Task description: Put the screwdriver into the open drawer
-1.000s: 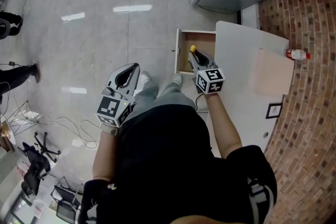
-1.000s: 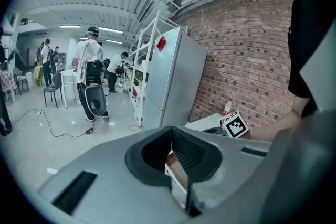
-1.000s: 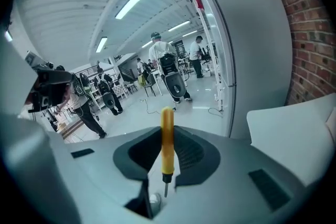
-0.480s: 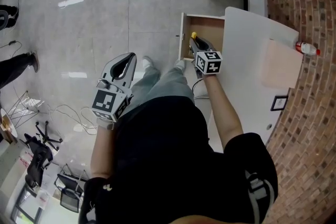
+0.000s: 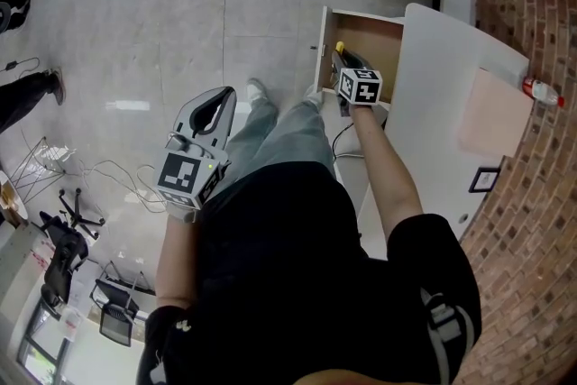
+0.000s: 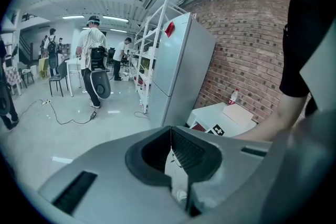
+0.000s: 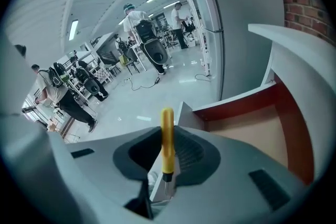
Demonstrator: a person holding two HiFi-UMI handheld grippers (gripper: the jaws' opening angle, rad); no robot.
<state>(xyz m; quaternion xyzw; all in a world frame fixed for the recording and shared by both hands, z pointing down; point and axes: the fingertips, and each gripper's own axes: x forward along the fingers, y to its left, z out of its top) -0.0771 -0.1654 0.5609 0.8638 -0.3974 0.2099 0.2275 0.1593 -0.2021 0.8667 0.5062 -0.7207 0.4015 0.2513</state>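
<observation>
yellow-handled screwdriver (image 7: 167, 136) is clamped by its shaft in the right gripper (image 5: 346, 69), with the handle poking out past the jaw tips so the long end leads the way in. it sits over the front part of the open drawer (image 5: 383, 39) and isn't lying on the wooden bottom yet. the gripper tilts nose-down, likely to clear the drawer's front panel and the white cabinet top (image 5: 446, 59) alongside. left gripper (image 5: 215, 113) hangs over the floor by the person's leg, jaws together on nothing, well apart from the drawer. no job for it here, by the look of it.
</observation>
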